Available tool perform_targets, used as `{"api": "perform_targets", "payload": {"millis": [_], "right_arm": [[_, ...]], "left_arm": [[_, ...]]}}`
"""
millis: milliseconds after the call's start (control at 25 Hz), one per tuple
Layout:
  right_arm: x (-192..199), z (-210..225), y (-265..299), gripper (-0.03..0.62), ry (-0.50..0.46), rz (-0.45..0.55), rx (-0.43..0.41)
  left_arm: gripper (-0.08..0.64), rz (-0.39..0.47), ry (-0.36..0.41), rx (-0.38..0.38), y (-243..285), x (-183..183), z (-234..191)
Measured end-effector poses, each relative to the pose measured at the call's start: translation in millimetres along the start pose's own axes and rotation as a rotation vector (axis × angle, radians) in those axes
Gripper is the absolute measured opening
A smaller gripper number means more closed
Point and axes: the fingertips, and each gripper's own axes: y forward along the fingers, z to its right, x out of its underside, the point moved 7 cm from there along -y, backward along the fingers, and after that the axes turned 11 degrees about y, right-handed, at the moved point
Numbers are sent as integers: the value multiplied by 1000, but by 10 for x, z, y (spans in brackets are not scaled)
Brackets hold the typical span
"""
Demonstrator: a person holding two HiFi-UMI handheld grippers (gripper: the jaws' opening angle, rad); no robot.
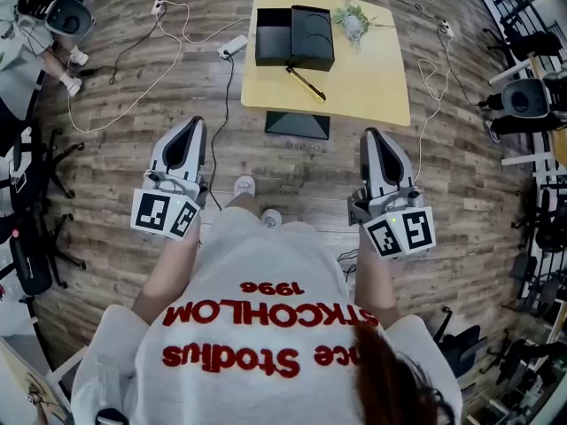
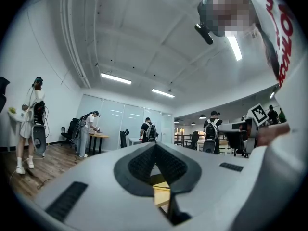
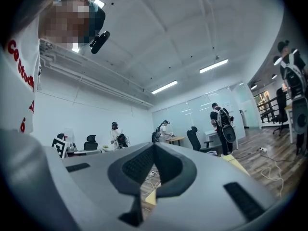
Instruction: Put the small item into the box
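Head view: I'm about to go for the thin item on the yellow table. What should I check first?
1. Box open: ok, its two black halves lie side by side on the table.
2. Thin item free: ok, it lies on bare table in front of the box.
3. Left gripper empty: ok, jaws together on nothing.
4. Right gripper empty: ok, jaws together on nothing.
5. Jaws open for a grasp: not ok, both are shut.
6. Table within reach: not ok, both grippers are over the floor, short of it.
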Motion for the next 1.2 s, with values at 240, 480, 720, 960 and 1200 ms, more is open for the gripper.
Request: {"api": "perform_targets", "payload": {"millis": [240,480,720,960,1200], "right_arm": [[-24,82,91,5,-3,-3,20],[-5,203,306,5,7,-10,51],[-70,341,646,5,14,-7,63],[-132,439,1124,5,2,7,66],[-207,538,1624,5,-19,20,87]], "left_arm": [[6,3,-13,9,167,53,-58],[6,6,-29,35,482,142,-223],[6,12,-46,39,863,201,-447],[6,20,-67,47,1262,313,-780],[6,45,-70,84,1811,367,-1179]]}}
